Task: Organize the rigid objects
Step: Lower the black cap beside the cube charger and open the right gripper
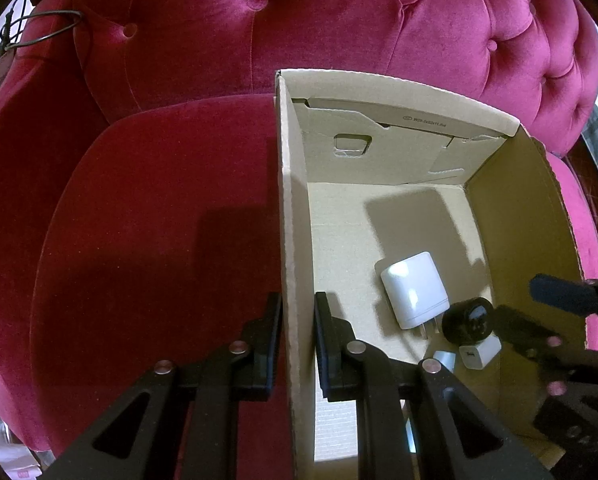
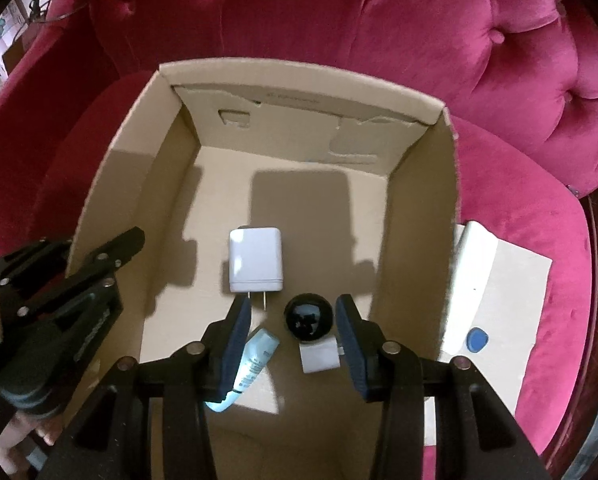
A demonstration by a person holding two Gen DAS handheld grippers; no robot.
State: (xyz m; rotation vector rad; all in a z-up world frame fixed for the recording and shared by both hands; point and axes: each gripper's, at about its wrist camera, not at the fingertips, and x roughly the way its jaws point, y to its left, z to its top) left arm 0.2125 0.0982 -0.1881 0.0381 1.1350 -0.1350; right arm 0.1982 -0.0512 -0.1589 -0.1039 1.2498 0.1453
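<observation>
An open cardboard box (image 1: 419,208) sits on a pink seat. My left gripper (image 1: 298,320) is shut on the box's left wall, one finger outside and one inside; it also shows as the left gripper (image 2: 99,248) in the right wrist view. On the box floor lie a white plug-in charger (image 2: 255,260), a black round camera on a white base (image 2: 307,318) and a small pale tube (image 2: 255,360). My right gripper (image 2: 293,320) hangs open above the camera, pads clear of it. The left wrist view shows the charger (image 1: 415,290), the camera (image 1: 469,320) and the right gripper (image 1: 517,300).
The box rests on a pink tufted velvet armchair (image 1: 259,40). A white sheet (image 2: 499,280) with a blue spot (image 2: 478,340) lies on the seat right of the box. A thin cable (image 1: 39,28) hangs at the upper left. Bare seat cushion (image 1: 159,220) lies left of the box.
</observation>
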